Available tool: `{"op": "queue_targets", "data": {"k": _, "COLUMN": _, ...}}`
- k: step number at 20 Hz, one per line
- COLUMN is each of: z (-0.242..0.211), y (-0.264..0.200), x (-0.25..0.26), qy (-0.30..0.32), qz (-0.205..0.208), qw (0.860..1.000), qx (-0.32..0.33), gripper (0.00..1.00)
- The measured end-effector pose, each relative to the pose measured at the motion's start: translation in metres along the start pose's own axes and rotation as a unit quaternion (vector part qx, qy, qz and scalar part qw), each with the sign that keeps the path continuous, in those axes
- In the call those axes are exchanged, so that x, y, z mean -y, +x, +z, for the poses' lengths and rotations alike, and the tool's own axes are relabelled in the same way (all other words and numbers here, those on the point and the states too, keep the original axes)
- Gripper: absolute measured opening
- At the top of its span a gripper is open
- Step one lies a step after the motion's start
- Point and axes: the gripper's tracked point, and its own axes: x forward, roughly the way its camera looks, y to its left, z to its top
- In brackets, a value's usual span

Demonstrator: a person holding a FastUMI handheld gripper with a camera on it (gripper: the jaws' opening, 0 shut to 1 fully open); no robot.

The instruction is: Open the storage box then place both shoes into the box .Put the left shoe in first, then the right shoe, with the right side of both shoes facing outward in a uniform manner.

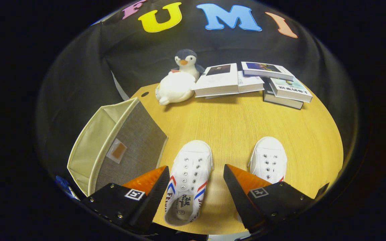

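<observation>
Two white canvas shoes with red and blue stripes rest on the round wooden table, toes pointing away. The left shoe lies between my two fingers, with a gap on each side. The right shoe sits just beyond the right finger, which covers part of its heel. My gripper is open and hovers over the left shoe. The storage box, grey fabric with a cream lining, stands to the left of the left finger, its top open and its inside visible.
A plush penguin lies at the far side of the table. Next to it, several books are stacked and spread out. The table's rim curves close on the right.
</observation>
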Motion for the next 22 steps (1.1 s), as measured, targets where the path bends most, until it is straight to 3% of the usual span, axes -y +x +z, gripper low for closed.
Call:
{"op": "queue_targets", "data": {"k": 6, "z": -0.028, "y": 0.019, "x": 0.013, "qy": -0.007, "qz": -0.017, "qw": 0.999, "qx": -0.043, "gripper": 0.98}}
{"op": "queue_targets", "data": {"k": 11, "z": -0.042, "y": 0.03, "x": 0.018, "qy": -0.008, "qz": -0.027, "qw": 0.997, "qx": -0.07, "gripper": 0.9}}
{"op": "queue_targets", "data": {"k": 14, "z": -0.047, "y": 0.033, "x": 0.018, "qy": 0.005, "qz": -0.02, "qw": 0.996, "qx": -0.082, "gripper": 0.9}}
{"op": "queue_targets", "data": {"k": 15, "z": -0.051, "y": 0.037, "x": 0.018, "qy": 0.008, "qz": -0.025, "qw": 0.996, "qx": -0.089, "gripper": 0.86}}
{"op": "queue_targets", "data": {"k": 16, "z": -0.051, "y": 0.036, "x": 0.017, "qy": 0.016, "qz": -0.02, "qw": 0.996, "qx": -0.088, "gripper": 0.76}}
{"op": "queue_targets", "data": {"k": 19, "z": -0.052, "y": 0.038, "x": 0.009, "qy": 0.043, "qz": 0.003, "qw": 0.995, "qx": -0.094, "gripper": 0.71}}
{"op": "queue_targets", "data": {"k": 20, "z": -0.054, "y": 0.04, "x": 0.002, "qy": 0.062, "qz": 0.016, "qw": 0.993, "qx": -0.099, "gripper": 0.64}}
{"op": "queue_targets", "data": {"k": 22, "z": -0.052, "y": 0.037, "x": 0.001, "qy": 0.078, "qz": 0.014, "qw": 0.992, "qx": -0.099, "gripper": 0.28}}
